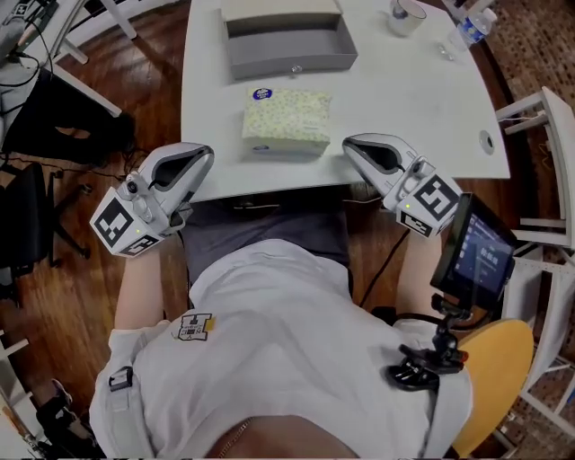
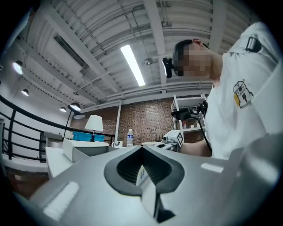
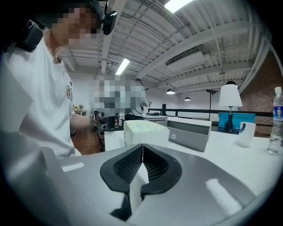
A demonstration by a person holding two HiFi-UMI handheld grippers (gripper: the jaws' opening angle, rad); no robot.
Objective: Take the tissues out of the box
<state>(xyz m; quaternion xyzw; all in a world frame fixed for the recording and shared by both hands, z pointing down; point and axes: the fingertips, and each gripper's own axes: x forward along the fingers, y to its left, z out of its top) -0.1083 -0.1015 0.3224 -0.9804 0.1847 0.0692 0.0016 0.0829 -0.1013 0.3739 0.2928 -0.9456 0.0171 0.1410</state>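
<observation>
So, both sets of jaws were fully closed with nothing in them. In the left gripper view the left gripper had its two dark ribbed pads meeting in a thin seam, and the right gripper view showed the same for the right gripper. Neither was touching anything.

From the head view, the tissue box sat on the white table near its front edge, between the two grippers. The left gripper was off to its left and the right gripper off to its right, both hovering at the table edge and clear of the box. The right gripper view looked straight at the box just past the closed tips.

Harder to read: I couldn't tell whether a tissue was poking out of the top, only a small blue sticker at the far end. The grey drawer behind it was cut off by the top of the picture, and so were the cup and water bottle.
</observation>
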